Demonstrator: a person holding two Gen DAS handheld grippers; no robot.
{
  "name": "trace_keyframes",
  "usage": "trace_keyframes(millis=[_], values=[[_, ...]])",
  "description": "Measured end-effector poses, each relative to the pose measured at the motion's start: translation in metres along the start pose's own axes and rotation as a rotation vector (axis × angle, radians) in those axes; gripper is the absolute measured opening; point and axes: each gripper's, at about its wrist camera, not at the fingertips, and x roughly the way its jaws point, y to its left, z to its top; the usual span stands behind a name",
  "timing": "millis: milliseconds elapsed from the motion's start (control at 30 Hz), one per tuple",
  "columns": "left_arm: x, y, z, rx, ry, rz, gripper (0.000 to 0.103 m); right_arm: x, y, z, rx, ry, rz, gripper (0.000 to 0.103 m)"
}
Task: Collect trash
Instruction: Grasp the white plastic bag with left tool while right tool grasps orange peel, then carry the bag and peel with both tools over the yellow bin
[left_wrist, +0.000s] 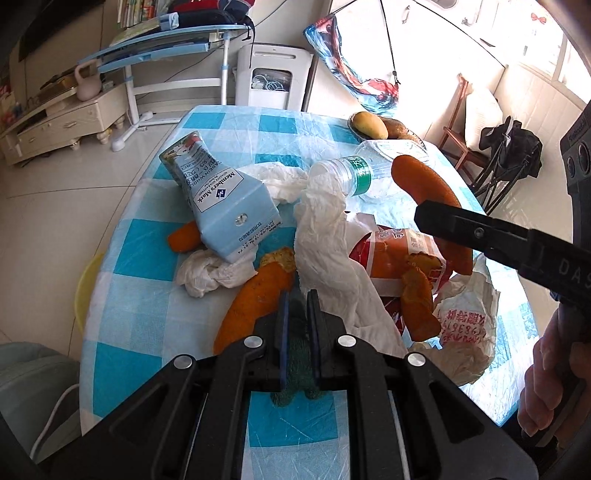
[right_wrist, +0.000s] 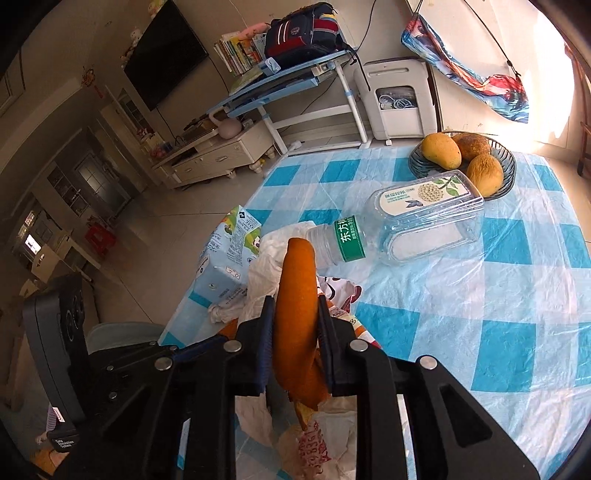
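Right wrist view: right gripper (right_wrist: 294, 325) clamps a long orange peel (right_wrist: 295, 295), lifted above the checked table (right_wrist: 480, 295) — beside the empty plastic bottle (right_wrist: 406, 225). Left gripper (left_wrist: 295, 314) has its jaws narrow around a green cloth (left_wrist: 295, 354), low over the table amid crumpled tissues (left_wrist: 325, 251) and the blue milk carton (left_wrist: 221, 199).

carton (left_wrist: 221, 206): "Member's Mark" | bottle (right_wrist: 399, 225) green band: "东方" | right hand-held gripper (left_wrist: 421, 218) body: "DAS"

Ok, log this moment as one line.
left gripper: shut on green cloth | right gripper: shut on long orange peel | checked table: littered
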Motion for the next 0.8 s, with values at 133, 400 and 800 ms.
trace_keyframes(millis=[133,400,800], values=[[0.000,0.001,0.000,-0.016,-0.002,-0.020,0.015,-0.008,-0.008,-0.008,0.019,-0.029,0.019,0.023],[-0.010,-0.012,0.005,0.001,-0.102,-0.014,0.069,-0.006,-0.007,-0.008,0.047,-0.052,0.066,0.023],[-0.018,-0.012,0.008,0.029,-0.137,-0.048,0.006,-0.020,-0.001,-0.014,0.012,-0.121,0.098,0.023]])
